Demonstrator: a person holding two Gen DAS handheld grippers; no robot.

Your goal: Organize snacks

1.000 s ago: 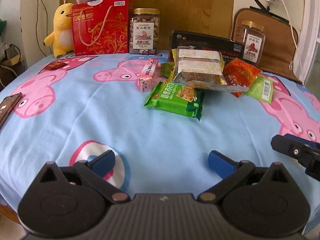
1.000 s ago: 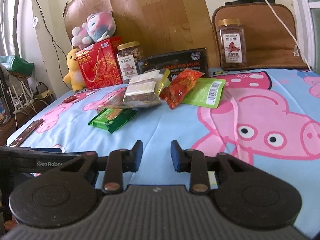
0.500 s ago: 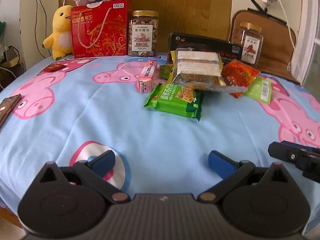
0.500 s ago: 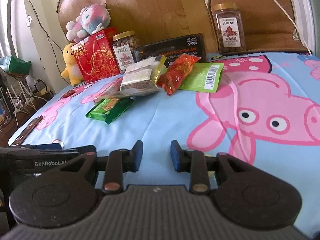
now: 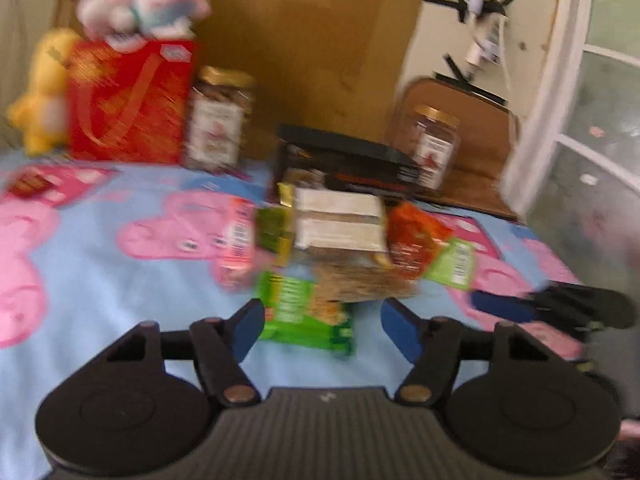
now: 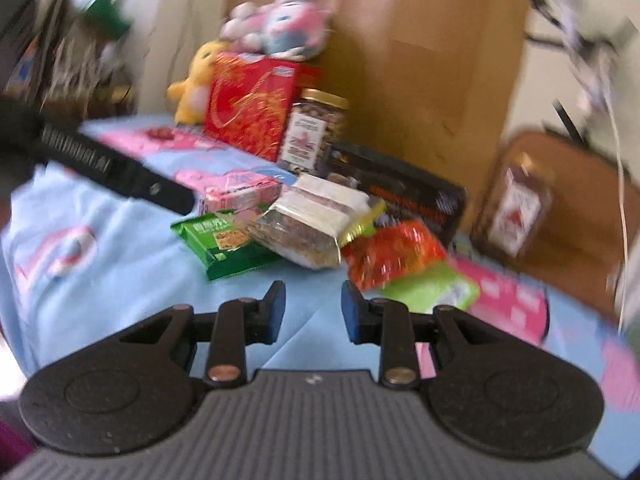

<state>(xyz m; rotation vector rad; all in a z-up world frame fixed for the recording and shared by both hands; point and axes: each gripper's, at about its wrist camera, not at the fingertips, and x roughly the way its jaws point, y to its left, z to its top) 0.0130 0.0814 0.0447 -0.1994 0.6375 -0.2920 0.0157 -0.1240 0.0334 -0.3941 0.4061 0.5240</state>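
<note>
Blue cartoon-pig cloth (image 5: 120, 280) covers the table, soft fabric. Snack pile (image 5: 340, 240) mid-frame: crinkly foil and plastic packs. Green biscuit pack (image 5: 308, 312), flat rectangle, lies just ahead of the left gripper (image 5: 322, 328), long axis approx. across the fingers; left is nearer. Its jaws are closing, nothing pinched yet. Right gripper (image 6: 313, 308) part-open, empty, lower centre.

left gripper (image 5: 322, 326): fingers closing | nearer green packet (image 5: 306, 314)

Bare cloth (image 6: 132, 276) near; snack heap (image 6: 304, 224) (jars (image 6: 314, 136) behind) blocks.
</note>
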